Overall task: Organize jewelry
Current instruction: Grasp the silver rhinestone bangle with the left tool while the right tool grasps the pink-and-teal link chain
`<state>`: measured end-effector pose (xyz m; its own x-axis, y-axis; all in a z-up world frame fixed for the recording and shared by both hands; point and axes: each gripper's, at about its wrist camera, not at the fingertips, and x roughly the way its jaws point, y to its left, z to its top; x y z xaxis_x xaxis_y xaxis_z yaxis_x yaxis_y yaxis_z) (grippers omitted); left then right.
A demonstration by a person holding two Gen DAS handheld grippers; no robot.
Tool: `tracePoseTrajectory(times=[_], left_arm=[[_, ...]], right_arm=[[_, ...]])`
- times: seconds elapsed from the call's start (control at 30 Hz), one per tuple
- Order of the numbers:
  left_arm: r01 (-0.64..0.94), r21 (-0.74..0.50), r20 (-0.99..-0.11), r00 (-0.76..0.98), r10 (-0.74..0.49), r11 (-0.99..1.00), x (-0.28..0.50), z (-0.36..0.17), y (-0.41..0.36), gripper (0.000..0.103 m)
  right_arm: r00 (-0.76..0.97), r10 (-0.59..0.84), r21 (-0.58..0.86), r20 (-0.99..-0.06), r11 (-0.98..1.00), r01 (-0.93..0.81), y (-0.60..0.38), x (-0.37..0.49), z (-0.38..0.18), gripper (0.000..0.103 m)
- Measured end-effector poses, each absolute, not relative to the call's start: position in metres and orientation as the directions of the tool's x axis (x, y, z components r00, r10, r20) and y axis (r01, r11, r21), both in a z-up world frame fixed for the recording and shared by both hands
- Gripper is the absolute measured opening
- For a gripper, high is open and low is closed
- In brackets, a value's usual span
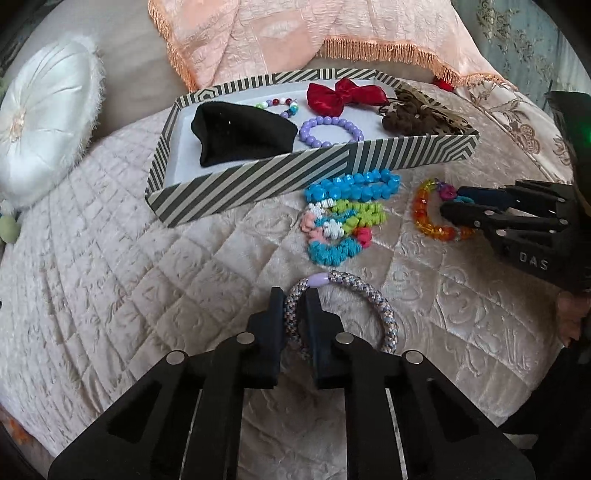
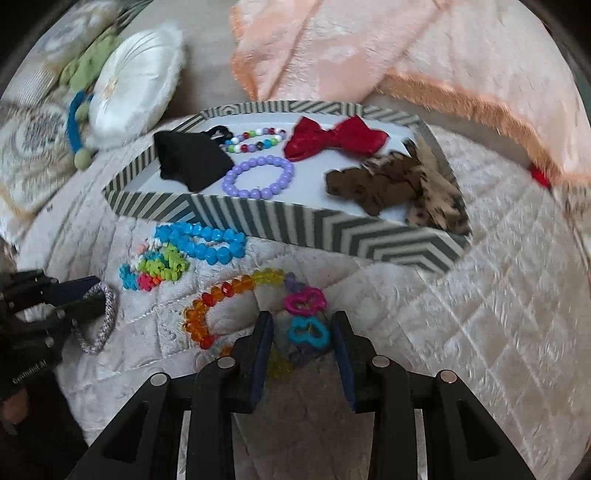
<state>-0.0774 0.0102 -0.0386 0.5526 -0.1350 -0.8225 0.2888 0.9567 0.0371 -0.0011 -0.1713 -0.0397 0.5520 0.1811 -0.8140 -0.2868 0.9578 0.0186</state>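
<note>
Gripping now: my left gripper (image 1: 294, 295) has its jaws nearly closed on the braided bracelet (image 1: 384, 317), close to its lilac bead (image 1: 318, 279); the cord passes between the two fingers.
Braided bracelet: it lies on the pale quilted cover (image 1: 110, 280), in front of the other jewelry and apart from the box.
Right gripper (image 2: 302, 325): I see its jaws partly open, one finger on each side of the pink and blue ring charms (image 2: 308, 315); the pads are not pressing on them.
Amber bead bracelet (image 2: 214, 306): it is on the cover, with the charms attached at one end, just beside my right fingers.
Blue bead bracelet (image 1: 352, 186): on the cover, touching the front wall of the box.
Flower-bead bracelets (image 1: 340, 229): a small pile just under the blue one.
Striped box (image 1: 258, 177): inside I see a black cloth (image 1: 240, 134), a lilac bead bracelet (image 1: 330, 131), a multicolour bead bracelet (image 2: 255, 140), a red bow (image 1: 343, 94) and a brown spotted bow (image 1: 421, 116).
Around: a white round cushion (image 1: 48, 114) at the left, a peach fringed cloth (image 1: 295, 33) behind the box.
</note>
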Motion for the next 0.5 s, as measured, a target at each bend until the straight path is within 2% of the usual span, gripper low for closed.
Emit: tracePoseTrajectory(times=[0.03,0.07,0.27,0.5], left_arm=[[0.285,0.033,-0.819,0.557,-0.138,0.958,-0.077,-0.037,0.011,0.008],[0.283,0.021,-0.814,0.561,-0.148,0.959,-0.077,-0.035,0.012,0.007],[0.279,-0.058,-0.753,0.619,-0.226,0.959,-0.082,-0.015,0.021,0.006],[0.244,-0.054,-0.748,0.633,-0.201,0.968,-0.08,-0.014,0.025,0.006]], right_arm=[[0.553,0.181,0.018,-0.813,0.957,-0.288,-0.171,-0.002,-0.039,0.028],[0.551,0.185,0.015,-0.814,0.954,-0.299,-0.17,-0.004,-0.037,0.021],[0.599,0.18,-0.001,-0.78,0.957,-0.29,-0.174,-0.026,-0.017,0.02],[0.666,0.286,0.137,-0.689,0.954,-0.268,-0.182,-0.053,0.011,0.02]])
